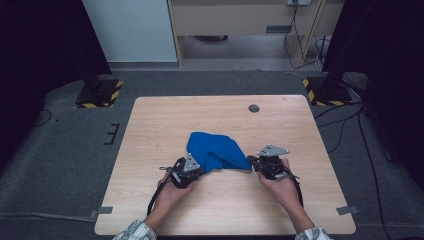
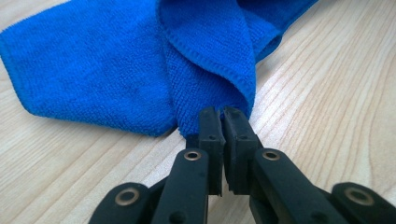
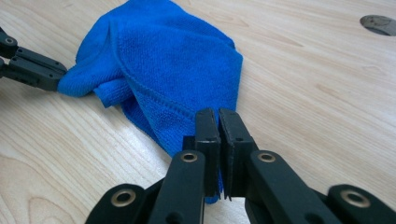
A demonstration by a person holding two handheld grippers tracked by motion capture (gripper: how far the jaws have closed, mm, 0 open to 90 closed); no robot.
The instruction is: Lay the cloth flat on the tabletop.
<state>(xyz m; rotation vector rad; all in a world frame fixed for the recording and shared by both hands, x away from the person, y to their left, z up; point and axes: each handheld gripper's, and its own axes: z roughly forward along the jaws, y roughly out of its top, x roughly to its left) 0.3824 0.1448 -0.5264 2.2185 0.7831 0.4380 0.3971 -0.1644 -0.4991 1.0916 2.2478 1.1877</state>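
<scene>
A crumpled blue cloth lies near the middle of the wooden table. At its near left corner my left gripper is shut on the blue cloth; in the left gripper view the left gripper pinches a folded hem between its black jaws. My right gripper is shut on the cloth's near right corner. In the right gripper view the right gripper clamps the edge of the blue cloth, and the left gripper's fingers hold the far corner.
A round grommet sits in the table's far right part, also seen as a grommet in the right gripper view. Black stands with striped bases flank the table's far corners on the grey floor.
</scene>
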